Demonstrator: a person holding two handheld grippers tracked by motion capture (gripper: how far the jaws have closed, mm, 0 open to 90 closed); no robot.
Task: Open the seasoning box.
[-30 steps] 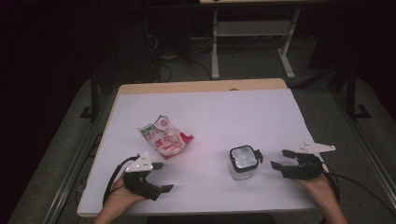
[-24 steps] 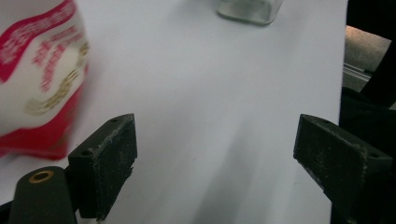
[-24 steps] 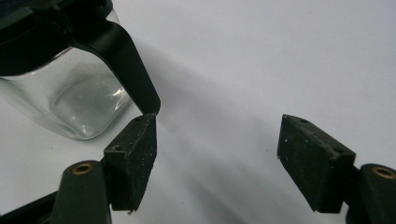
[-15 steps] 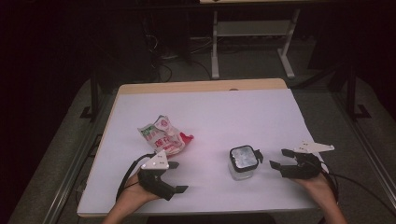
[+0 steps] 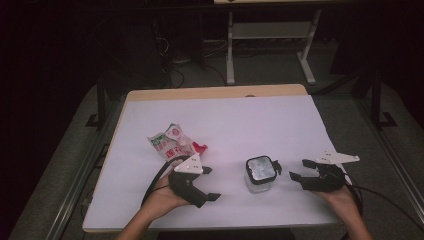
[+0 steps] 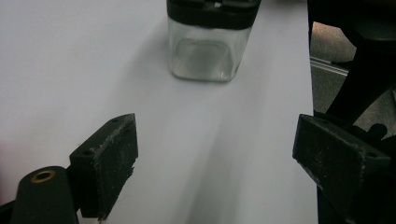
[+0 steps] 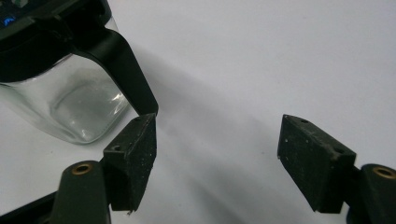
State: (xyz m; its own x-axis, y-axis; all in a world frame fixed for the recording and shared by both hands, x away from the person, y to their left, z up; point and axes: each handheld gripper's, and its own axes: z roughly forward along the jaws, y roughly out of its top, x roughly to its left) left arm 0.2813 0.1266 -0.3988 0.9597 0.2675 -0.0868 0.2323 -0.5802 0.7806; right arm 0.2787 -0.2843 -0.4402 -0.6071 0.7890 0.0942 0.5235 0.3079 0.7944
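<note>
Lower centre of the high view: glass jar standing upright on the white table, black clip lid on top, latch tab sticking out toward frame right. Sits between the two grippers, apart from both.

Left gripper lower left of centre, held in a hand, jaws spread wide and empty, aimed right toward the jar. In the left gripper view the jar sits upper centre, well ahead of the jaws and roughly on their centreline. Looks like a lined-up approach to brace or grab the body.

Right gripper lower right, also spread wide, nothing between the jaws, pointing left at the jar. In the right gripper view the jar fills the upper left; its black latch arm hangs down the side, tip just at the left jaw's tip. Cannot tell whether touching. Probably positioned there to work the latch while the other gripper steadies the glass.

Snack packet left of centre, crumpled, flat on the table, just above the left gripper; likely parked for later.

Jar orientation: long axis vertical, mouth up, lid apparently seated. Squarish body, one flat face toward the left gripper, latch side toward the right gripper. Lid tilt not clear enough to call.
</note>
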